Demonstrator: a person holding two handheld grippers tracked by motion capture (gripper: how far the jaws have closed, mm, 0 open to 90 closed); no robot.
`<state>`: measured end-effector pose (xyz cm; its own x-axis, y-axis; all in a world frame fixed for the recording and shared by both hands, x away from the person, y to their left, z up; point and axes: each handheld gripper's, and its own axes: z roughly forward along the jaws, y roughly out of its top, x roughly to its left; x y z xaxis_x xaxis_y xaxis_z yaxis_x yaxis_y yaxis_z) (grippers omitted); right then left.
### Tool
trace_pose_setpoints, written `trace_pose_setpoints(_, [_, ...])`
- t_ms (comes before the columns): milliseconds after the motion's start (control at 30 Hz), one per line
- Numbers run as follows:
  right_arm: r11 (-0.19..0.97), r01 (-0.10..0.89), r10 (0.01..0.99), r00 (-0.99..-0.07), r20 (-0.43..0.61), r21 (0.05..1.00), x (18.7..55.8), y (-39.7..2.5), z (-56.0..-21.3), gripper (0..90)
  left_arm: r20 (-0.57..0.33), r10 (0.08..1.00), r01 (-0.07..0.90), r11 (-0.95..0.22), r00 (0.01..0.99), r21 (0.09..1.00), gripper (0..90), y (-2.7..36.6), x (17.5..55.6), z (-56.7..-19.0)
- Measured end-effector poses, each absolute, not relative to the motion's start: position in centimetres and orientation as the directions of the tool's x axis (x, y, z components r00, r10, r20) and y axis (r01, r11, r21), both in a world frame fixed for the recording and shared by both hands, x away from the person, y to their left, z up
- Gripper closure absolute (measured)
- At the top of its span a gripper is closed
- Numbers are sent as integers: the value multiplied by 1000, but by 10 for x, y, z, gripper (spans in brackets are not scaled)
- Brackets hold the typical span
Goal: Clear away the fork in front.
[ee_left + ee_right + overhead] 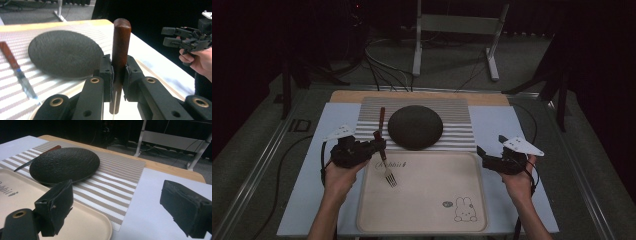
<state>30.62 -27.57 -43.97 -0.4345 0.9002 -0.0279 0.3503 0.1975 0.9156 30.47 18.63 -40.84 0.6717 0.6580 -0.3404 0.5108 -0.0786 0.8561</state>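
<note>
You have one fork [388, 172], clamped by its wooden handle; one knife [381, 119] lying on one striped mat [457, 125]; one dark plate [415, 127] on that mat; one beige tray [432, 200]; two hand-held grippers, left hand-held gripper [377, 141] and right hand-held gripper [490, 150].

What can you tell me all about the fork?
The fork has a reddish-brown handle that looks like wood and a shiny metal neck and tines. The left gripper is shut on its handle, which the left gripper view shows standing upright between the black jaws. In the high view it slants, tines down over the beige tray, near the printed writing; whether they touch the tray is unclear. The handle end points toward the striped placemat.
</note>
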Motion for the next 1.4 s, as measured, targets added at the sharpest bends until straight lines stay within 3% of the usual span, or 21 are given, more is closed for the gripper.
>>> trace_pose_setpoints(267, [203,361,903,-428,-32,910,306,-277,-442,117,-374,650,570,-111,661,814,802,201,296,-417])
trace_pose_setpoints(600, [202,370,906,-423,-30,907,306,-278,-444,118,-484,597,682,-152,641,716,800,211,299,-434])
trace_pose_setpoints(800, [206,370,905,-423,-33,906,305,-277,-444,118,-325,674,614,-242,663,751,721,201,302,-457])
trace_pose_setpoints(933, [218,369,907,-419,-48,904,303,-278,-444,118,-278,701,615,-284,656,735,680,195,305,-476])
trace_pose_setpoints(1400, [237,383,905,-421,-59,893,295,-279,-455,120,-259,734,666,-335,628,666,627,201,308,-495])
